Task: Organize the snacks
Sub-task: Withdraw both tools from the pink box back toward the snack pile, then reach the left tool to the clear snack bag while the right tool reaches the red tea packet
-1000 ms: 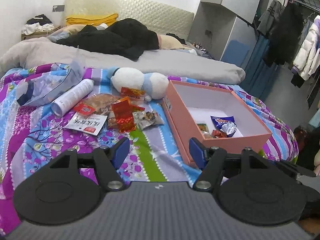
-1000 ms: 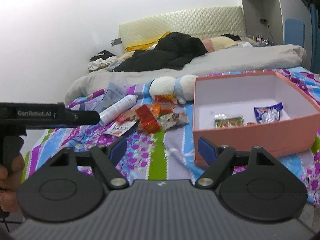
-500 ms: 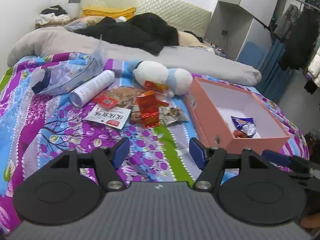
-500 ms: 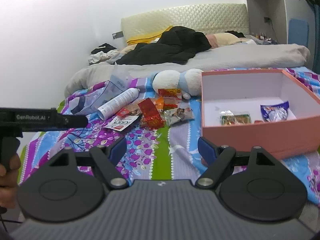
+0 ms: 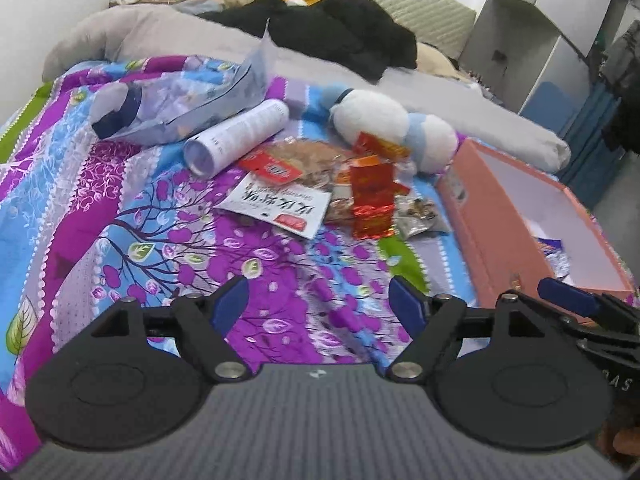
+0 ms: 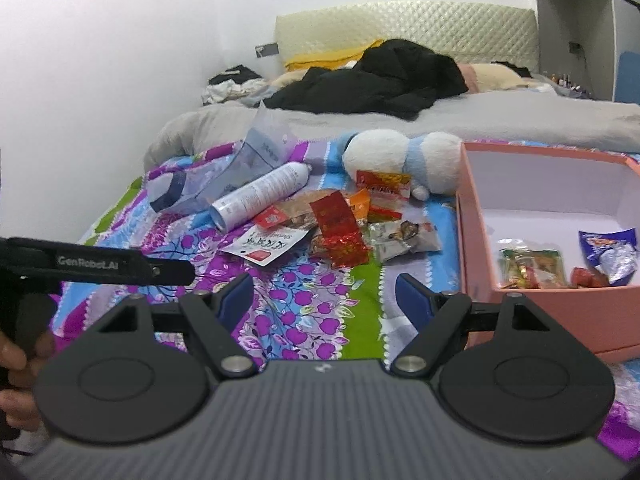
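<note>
Several snack packets lie heaped on the patterned bedspread: a red foil packet (image 5: 373, 200) (image 6: 338, 232), a white sachet (image 5: 278, 209) (image 6: 266, 246) and a clear packet (image 6: 402, 238). To their right stands an open pink box (image 5: 496, 220) (image 6: 472, 216) holding a few snacks (image 6: 534, 262). My left gripper (image 5: 318, 300) hangs over the bedspread short of the pile, its jaws opening, nothing between them. Short of the pile too, my right gripper (image 6: 324, 298) is open and empty. The right gripper's tip (image 5: 568, 296) shows at the right of the left wrist view.
A white spray can (image 5: 238, 138) (image 6: 260, 196), a clear plastic bag (image 5: 180, 100) and a plush toy (image 5: 394, 132) (image 6: 400, 158) lie around the pile. Dark clothes and a grey duvet (image 6: 480, 114) cover the far bed. A hand (image 6: 16, 360) holds the left gripper's handle.
Both grippers have come down and closer to the snack pile, which looks larger now. The left gripper swung left, away from the box, and its jaws spread a little wider.
</note>
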A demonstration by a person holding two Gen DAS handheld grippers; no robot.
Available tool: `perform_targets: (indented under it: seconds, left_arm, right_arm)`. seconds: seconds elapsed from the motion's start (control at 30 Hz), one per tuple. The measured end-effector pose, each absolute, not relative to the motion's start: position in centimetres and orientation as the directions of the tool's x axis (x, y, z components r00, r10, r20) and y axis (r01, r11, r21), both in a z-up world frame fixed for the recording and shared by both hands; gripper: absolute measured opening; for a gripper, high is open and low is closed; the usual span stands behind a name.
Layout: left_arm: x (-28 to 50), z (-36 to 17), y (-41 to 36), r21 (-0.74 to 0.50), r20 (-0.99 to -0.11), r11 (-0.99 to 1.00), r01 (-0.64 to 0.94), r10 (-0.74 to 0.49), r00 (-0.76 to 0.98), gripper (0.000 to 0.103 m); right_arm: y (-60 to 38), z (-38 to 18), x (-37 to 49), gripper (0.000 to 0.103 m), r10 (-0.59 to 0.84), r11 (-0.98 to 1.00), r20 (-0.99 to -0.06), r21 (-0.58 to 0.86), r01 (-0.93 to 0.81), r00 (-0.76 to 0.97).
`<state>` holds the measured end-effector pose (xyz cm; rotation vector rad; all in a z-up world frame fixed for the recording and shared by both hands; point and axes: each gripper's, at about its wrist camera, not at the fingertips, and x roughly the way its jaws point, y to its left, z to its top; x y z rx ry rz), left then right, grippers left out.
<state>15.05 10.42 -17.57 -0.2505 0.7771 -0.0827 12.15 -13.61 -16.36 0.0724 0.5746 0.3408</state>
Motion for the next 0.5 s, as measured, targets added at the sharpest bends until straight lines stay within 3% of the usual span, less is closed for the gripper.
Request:
perform_targets:
  seconds: [0.27,0.5]
  left_arm:
    - [19.3,-21.4,12.6,-0.231,-0.712,0.973,-0.027,-0.15,0.686,0.081]
    - [23.4,-22.8,11.6,-0.18,-0.696,0.982,0.063,-0.173,0.697,0.081]
  right_arm:
    - [-11.5,-19.4,16.8,0.079,0.315,0.947,-0.573,0.137,-0.291,0.756]
    - [-10.1,-21.8,22.0,0.079,0.285,0.953,-0.602,0.095,-0.288,0.745]
